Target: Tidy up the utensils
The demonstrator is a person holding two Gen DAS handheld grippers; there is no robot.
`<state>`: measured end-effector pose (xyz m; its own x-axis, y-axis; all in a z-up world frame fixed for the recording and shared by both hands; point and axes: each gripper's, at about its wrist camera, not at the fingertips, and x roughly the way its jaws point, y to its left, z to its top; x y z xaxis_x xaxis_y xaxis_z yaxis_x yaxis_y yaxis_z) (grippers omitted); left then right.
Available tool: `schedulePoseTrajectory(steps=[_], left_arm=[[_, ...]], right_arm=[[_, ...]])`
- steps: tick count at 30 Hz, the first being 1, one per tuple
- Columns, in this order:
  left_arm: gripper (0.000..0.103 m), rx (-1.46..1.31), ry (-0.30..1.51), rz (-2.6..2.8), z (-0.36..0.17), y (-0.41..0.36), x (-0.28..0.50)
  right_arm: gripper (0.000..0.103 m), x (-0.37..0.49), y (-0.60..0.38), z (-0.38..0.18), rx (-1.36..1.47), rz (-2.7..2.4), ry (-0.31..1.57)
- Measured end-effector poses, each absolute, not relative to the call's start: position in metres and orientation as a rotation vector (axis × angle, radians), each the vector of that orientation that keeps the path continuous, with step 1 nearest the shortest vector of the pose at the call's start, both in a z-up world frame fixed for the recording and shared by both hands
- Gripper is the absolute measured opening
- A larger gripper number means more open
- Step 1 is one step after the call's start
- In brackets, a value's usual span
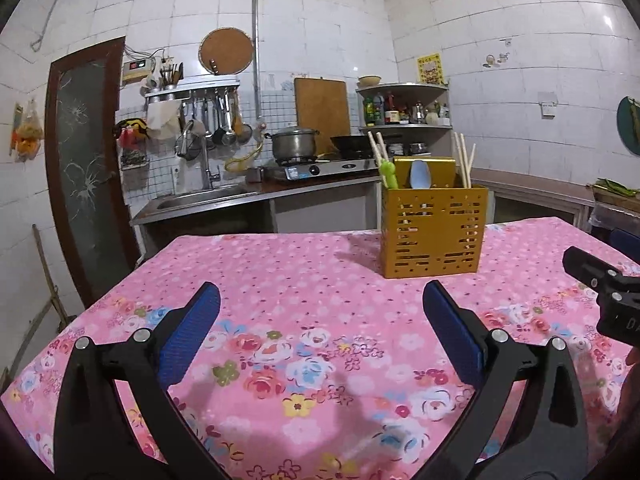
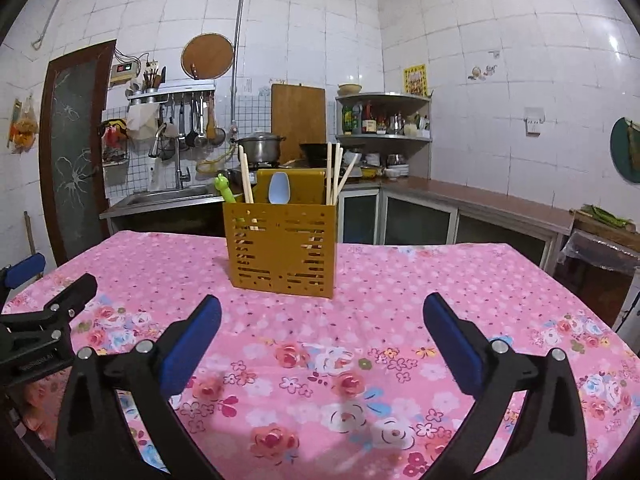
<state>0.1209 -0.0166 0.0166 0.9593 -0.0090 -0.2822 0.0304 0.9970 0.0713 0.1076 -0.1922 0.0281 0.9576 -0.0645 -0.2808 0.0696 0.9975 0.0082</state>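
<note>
A yellow slotted utensil holder (image 1: 434,230) stands on the pink floral tablecloth (image 1: 304,280), ahead and right of my left gripper (image 1: 322,300). It holds wooden chopsticks (image 1: 465,160), a light blue spoon (image 1: 420,174) and a green utensil (image 1: 388,172). In the right wrist view the holder (image 2: 282,248) stands ahead and slightly left of my right gripper (image 2: 322,312), with chopsticks (image 2: 334,172), the blue spoon (image 2: 278,188) and the green utensil (image 2: 224,188). Both grippers are open and empty above the cloth. The right gripper's body shows in the left wrist view (image 1: 604,292); the left gripper's shows in the right wrist view (image 2: 40,320).
Behind the table runs a kitchen counter with a sink (image 1: 200,200), a gas stove with a pot (image 1: 294,144) and a wok, and a corner shelf of bottles (image 1: 404,108). A dark glass door (image 1: 86,160) is at left. A lower counter (image 2: 480,204) runs along the right wall.
</note>
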Motion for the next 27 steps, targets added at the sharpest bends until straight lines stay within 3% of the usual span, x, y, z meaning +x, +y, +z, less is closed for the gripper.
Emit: schedulePoseTrajectory(steps=[27], left_arm=[[0.098,0.054,0.263,-0.004,0.015,-0.012,0.116]], right_arm=[[0.099,0.102,-0.205,0.016,0.07,-0.128,0.273]])
